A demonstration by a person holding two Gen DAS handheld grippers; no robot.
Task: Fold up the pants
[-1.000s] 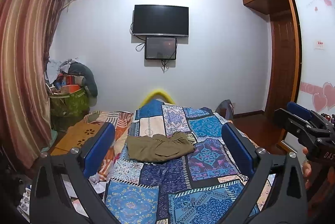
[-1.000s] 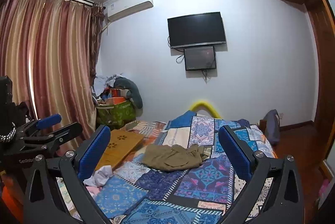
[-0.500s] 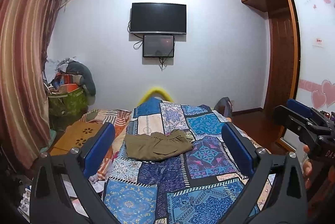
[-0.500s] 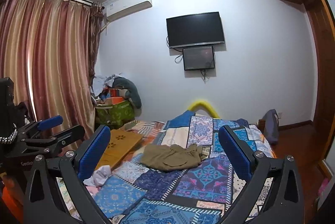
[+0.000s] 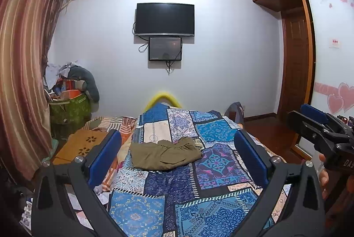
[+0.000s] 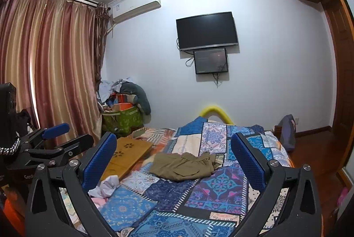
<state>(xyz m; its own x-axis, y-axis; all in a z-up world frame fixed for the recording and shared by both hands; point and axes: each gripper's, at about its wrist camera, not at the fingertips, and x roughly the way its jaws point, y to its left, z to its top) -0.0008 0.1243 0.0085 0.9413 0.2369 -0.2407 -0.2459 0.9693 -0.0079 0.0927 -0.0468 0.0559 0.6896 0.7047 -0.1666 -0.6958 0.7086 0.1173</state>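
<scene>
Olive-brown pants (image 5: 164, 154) lie folded in a compact pile on the blue patchwork bedspread (image 5: 177, 192), mid-bed. They also show in the right wrist view (image 6: 182, 166). My left gripper (image 5: 177, 157) is open and empty, held well back from the pants, its blue pads framing them. My right gripper (image 6: 173, 158) is open and empty too, equally far back. Each gripper shows at the edge of the other's view: the right one (image 5: 316, 126), the left one (image 6: 55, 137).
A wooden lap table (image 6: 127, 154) lies on the bed's left side with crumpled cloth (image 6: 108, 186) near it. A green basket piled with clothes (image 6: 121, 113) stands by the curtain. A TV (image 5: 164, 19) hangs on the far wall. Wardrobe and door (image 5: 296, 55) are at right.
Both views have shifted slightly; the pants sit a little lower and left in frame. The pants lie still and both grippers stay open.
</scene>
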